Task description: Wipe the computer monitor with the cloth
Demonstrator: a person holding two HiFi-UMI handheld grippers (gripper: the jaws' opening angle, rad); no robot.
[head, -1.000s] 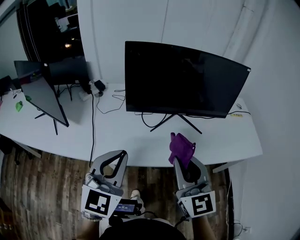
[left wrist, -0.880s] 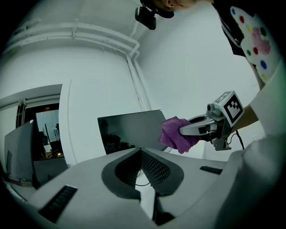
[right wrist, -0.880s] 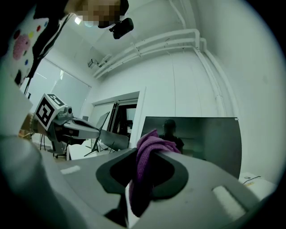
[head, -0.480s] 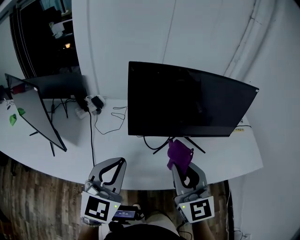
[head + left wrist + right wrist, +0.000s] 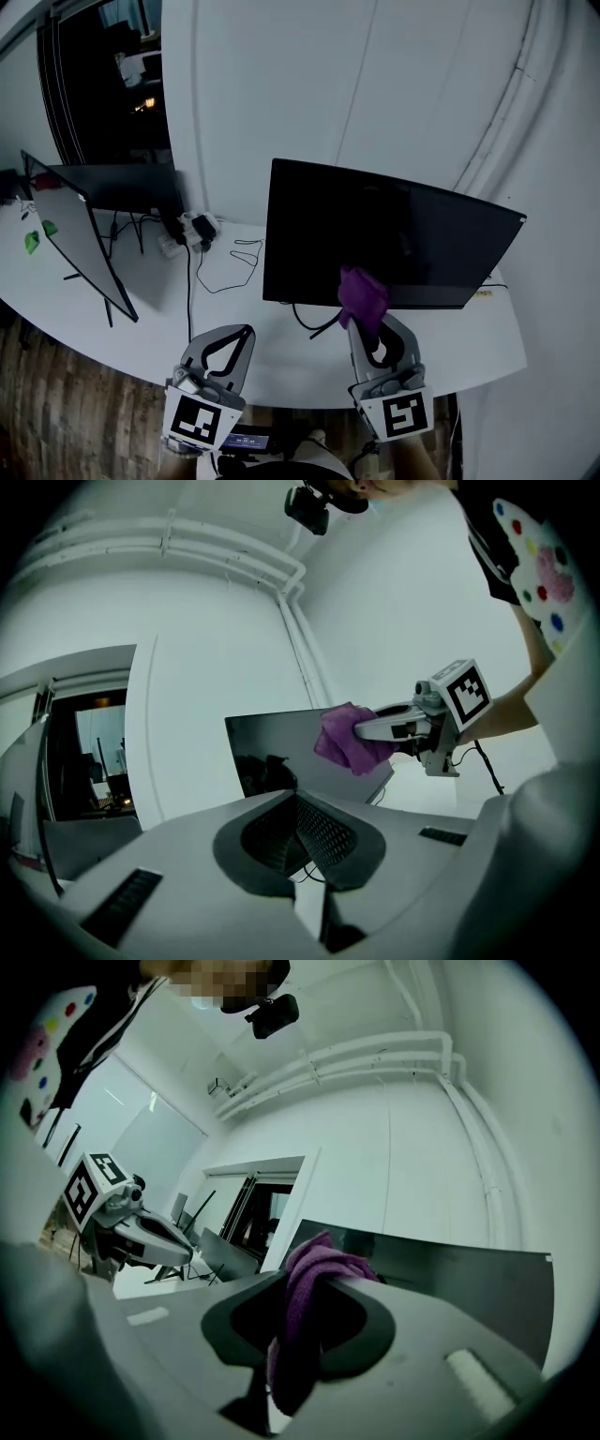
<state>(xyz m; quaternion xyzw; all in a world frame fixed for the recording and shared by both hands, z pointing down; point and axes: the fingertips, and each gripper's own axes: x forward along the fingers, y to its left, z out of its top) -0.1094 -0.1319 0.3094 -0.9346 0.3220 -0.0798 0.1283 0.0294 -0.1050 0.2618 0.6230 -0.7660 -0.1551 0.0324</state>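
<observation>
In the head view my right gripper (image 5: 374, 324) pinches the purple cloth (image 5: 362, 294) before the lower edge of the monitor (image 5: 412, 234) near the desk's (image 5: 234, 323) right end, the left gripper view shows my left gripper (image 5: 295, 794) pressed together, empty, and the right gripper view shows cloth bunched between my jaws.

- The wide black computer monitor (image 5: 394, 234) stands at the right on the white surface (image 5: 272, 330).
- A slim dark second monitor (image 5: 80, 234) stands left (black cables (image 5: 188, 281) between).
- The crumpled purple cloth (image 5: 361, 295) is before the first monitor's lower edge.
</observation>
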